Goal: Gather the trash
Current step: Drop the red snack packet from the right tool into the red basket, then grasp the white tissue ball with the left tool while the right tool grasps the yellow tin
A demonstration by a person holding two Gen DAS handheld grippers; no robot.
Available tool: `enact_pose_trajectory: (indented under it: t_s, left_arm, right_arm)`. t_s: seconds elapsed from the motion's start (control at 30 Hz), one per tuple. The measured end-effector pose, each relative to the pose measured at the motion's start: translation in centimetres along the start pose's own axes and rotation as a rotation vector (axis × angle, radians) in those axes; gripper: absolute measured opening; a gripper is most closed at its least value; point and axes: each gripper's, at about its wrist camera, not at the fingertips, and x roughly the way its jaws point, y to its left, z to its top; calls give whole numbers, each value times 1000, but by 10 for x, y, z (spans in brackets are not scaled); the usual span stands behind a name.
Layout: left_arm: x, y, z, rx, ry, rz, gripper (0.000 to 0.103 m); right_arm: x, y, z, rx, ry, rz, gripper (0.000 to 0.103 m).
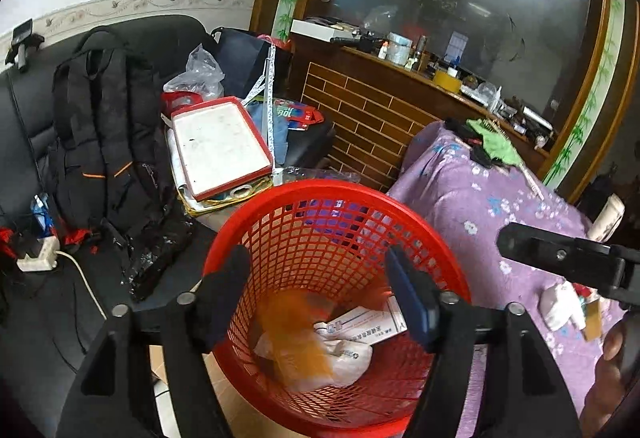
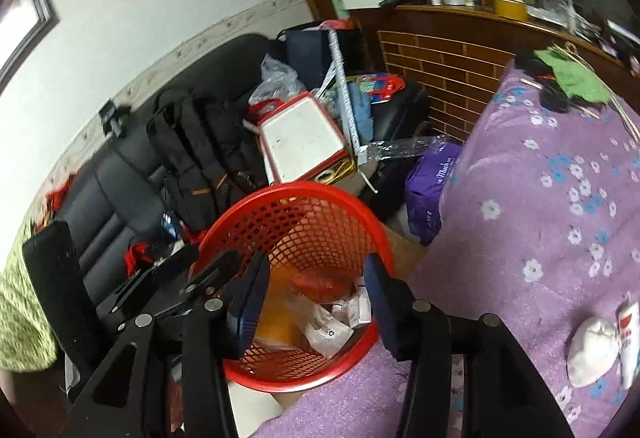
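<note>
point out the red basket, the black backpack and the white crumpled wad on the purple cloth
red basket [image 1: 400, 204], left wrist view, far rim
black backpack [image 1: 108, 126], left wrist view, front panel
white crumpled wad [image 2: 592, 352], right wrist view, its middle

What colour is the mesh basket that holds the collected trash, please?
The basket is bright red, clearest in the left wrist view.

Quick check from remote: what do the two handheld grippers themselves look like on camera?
Both match: the left gripper and right gripper have black angular linkage frames with round silver pivot bolts, and flat dark-blue pads on the fingers. No cables, markings or sleeves visible.
</note>
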Motion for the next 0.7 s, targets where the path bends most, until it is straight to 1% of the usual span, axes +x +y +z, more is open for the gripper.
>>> enact_pose_trajectory:
  t_s: [0.07,0.13,0.27,0.37,0.5,0.57,0.63,0.7]
  left_arm:
    - [-4,-3,0,13,-10,-2,70]
    - [-7,-12,-2,32,-12,-14,70]
    - [-13,-38,-9,67,-11,-53,70]
    - [-17,-67,-15,110,-6,-82,72]
    - [-21,-104,-24,178,7,-112,73]
    - [-23,-126,-30,214,12,-135,73]
    - [-24,-147,-36,251,22,-156,73]
    - [-24,-166,-41,284,36,-182,74]
  right_arm:
    - [-9,-7,-4,7,-7,5,54]
    - [-24,-18,-14,5,-24,-25,54]
    - [-51,-35,-36,19,-42,-53,54]
    - [-72,-49,-53,34,-69,-87,55]
    - [-105,-77,-74,65,-110,-134,56]
    - [-122,-95,-83,91,-123,-171,56]
    - [-139,-116,-91,137,-141,-175,56]
    - [-155,-137,-99,174,-165,-205,56]
